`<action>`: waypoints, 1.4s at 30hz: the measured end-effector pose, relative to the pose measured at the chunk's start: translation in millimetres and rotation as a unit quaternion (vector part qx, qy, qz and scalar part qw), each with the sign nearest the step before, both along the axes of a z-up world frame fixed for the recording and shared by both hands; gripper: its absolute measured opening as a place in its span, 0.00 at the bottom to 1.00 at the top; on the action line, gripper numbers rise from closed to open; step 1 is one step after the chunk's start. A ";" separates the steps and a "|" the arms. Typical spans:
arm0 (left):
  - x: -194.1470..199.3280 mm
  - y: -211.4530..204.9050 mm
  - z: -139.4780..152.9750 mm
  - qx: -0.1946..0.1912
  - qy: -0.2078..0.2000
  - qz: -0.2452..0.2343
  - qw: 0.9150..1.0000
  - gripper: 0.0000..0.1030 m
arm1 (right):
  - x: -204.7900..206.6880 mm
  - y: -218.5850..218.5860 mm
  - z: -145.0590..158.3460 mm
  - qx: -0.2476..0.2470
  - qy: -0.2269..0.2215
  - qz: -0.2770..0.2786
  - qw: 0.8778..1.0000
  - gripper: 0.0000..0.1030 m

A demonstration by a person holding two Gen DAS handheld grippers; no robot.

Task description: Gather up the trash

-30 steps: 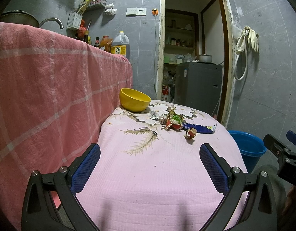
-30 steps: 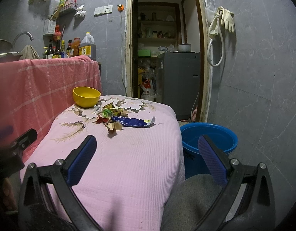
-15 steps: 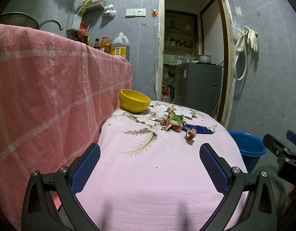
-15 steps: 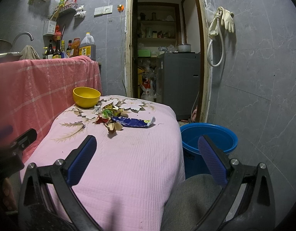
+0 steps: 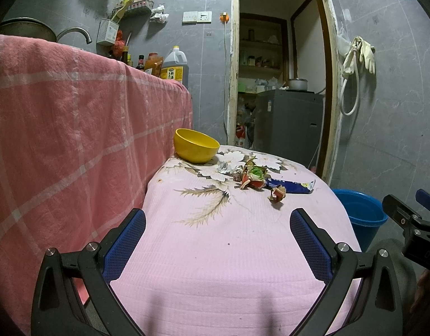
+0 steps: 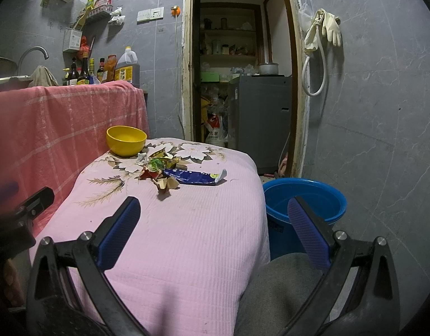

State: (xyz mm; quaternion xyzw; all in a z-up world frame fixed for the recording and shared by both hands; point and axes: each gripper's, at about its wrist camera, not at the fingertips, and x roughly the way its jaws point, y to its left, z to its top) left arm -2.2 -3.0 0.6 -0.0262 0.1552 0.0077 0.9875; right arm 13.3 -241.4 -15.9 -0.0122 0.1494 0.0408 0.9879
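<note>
A heap of crumpled wrappers (image 5: pixel 252 175) lies at the far part of the pink table (image 5: pixel 215 252), with a blue wrapper (image 5: pixel 292 186) and a small crumpled piece (image 5: pixel 276 193) beside it. The heap also shows in the right wrist view (image 6: pixel 159 168), with the blue wrapper (image 6: pixel 194 177) there too. My left gripper (image 5: pixel 217 225) is open and empty above the near part of the table. My right gripper (image 6: pixel 213 215) is open and empty over the table's right edge. A blue bucket (image 6: pixel 304 210) stands on the floor to the right of the table.
A yellow bowl (image 5: pixel 196 149) sits at the table's far left corner. A counter draped in a pink cloth (image 5: pixel 75 128) rises along the left. A doorway with a grey cabinet (image 6: pixel 259 123) lies behind. The right gripper's body (image 5: pixel 411 229) shows at the left view's right edge.
</note>
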 end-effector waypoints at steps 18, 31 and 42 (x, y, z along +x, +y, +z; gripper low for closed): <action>37.1 0.7 9.7 0.022 -0.006 0.001 1.000 0.98 | 36.6 8.4 14.1 0.000 -0.023 0.023 0.999 1.00; 82.7 12.7 30.2 0.017 -0.044 0.010 0.999 0.98 | 86.6 19.3 38.7 -0.008 -0.064 0.046 0.997 1.00; 117.5 23.3 36.5 0.020 -0.058 0.015 0.998 0.98 | 134.9 41.1 46.5 -0.014 -0.069 0.074 0.995 1.00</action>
